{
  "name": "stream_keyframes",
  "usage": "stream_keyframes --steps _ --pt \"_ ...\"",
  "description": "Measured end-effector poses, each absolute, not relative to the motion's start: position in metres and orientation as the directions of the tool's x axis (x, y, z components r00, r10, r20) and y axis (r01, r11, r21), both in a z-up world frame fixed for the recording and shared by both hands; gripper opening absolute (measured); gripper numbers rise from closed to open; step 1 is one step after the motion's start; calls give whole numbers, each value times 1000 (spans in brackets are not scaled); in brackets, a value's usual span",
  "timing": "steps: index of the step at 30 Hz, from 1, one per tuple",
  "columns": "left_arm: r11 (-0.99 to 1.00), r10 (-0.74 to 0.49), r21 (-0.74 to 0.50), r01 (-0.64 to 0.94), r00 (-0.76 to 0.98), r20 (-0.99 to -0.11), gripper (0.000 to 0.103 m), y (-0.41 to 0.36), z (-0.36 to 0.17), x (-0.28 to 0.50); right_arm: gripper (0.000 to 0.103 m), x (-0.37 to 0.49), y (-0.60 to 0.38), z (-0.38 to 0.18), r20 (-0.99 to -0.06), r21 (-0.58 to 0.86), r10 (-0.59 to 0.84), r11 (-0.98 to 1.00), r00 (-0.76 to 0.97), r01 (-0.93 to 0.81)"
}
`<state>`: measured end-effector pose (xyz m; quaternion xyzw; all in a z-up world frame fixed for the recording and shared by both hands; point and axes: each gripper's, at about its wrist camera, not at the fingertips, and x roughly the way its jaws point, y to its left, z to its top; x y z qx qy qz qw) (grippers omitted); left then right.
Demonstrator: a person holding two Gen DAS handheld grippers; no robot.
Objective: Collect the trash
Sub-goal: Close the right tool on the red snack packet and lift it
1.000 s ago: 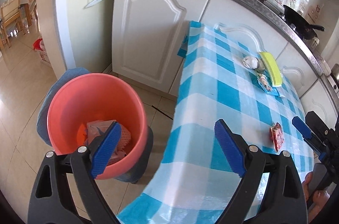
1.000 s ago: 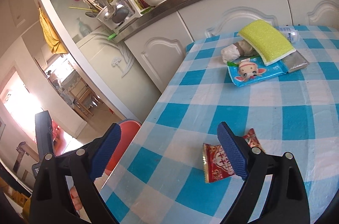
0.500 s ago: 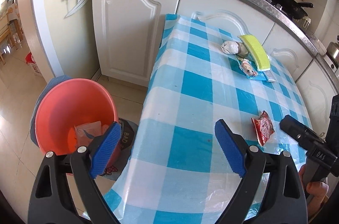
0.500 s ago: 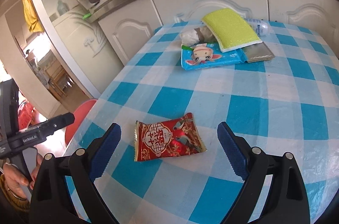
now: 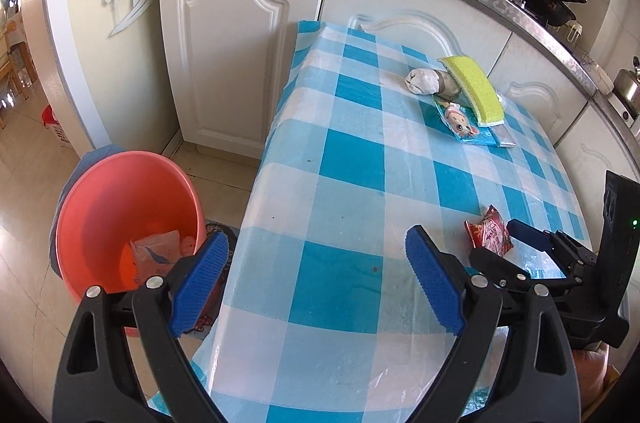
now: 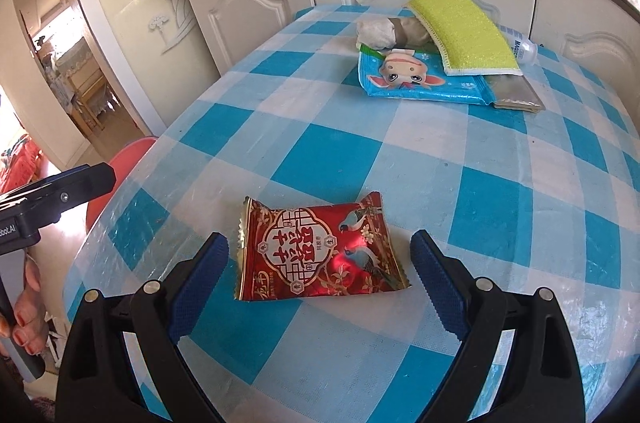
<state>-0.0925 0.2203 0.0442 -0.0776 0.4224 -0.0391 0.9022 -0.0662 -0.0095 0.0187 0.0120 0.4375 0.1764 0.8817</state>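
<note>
Standing beside a small tabletop (image 6: 500,191) covered in a blue-and-white checked cloth, a person holds a two-finger gripper in each hand. The right gripper (image 6: 318,265) is low over the near end, its blue-padded fingers (image 6: 200,283) spread wide on either side of a red snack wrapper (image 6: 320,255) that lies flat on the cloth. The pads are just beside the wrapper's short edges; I cannot tell whether they touch it. The left gripper (image 5: 316,275) hangs over the near left edge of the tabletop, its fingers also wide apart and holding nothing.

On the floor just left of the tabletop stands an orange bin (image 5: 100,207). Some crumpled, pale wrappers (image 5: 156,251) already lie at its bottom, so part of the collecting looks done. The red wrapper appears to be the piece in hand now, not yet gripped.

At the far end of the tabletop sits a cluster: a yellow-green sponge (image 6: 464,31), a blue packet with a cartoon face (image 6: 416,83), a crumpled grey-white wad (image 6: 392,31), a flat silvery packet (image 6: 514,93) and the tip of a small clear bottle (image 6: 520,45). Which of these count as trash is a judgement; the wad and silvery packet seem likely.

The bottle is mostly hidden behind the sponge. The bin's contents are partly covered by the left finger, and the person is seen only as a hand (image 6: 24,315) at the frame's edge.
</note>
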Motion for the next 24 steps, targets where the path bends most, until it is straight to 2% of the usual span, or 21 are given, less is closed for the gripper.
stream_keyframes --steps 3,6,11,12,13,24 --pt "984 -141 -176 8 637 -758 91 218 43 -91 91 -63 -9 18 -773 161 308 941 555 -298" --pt "984 -145 -178 12 633 -760 91 215 42 -87 76 -64 -9 18 -771 132 288 945 568 -300" --pt "982 -160 -187 26 633 -758 91 207 41 -80 73 -64 -16 19 -761 151 305 942 572 -301" --pt "982 -164 -188 30 633 -756 91 205 42 -78 70 -64 -19 19 -757 160 313 940 573 -302" --pt "981 -168 -189 36 634 -755 91 202 42 -76 60 -64 -21 20 -755 158 310 941 579 -298" --pt "966 -251 -229 120 644 -722 91 163 58 -43 56 -54 -67 19 -728 270 341 940 595 -208"
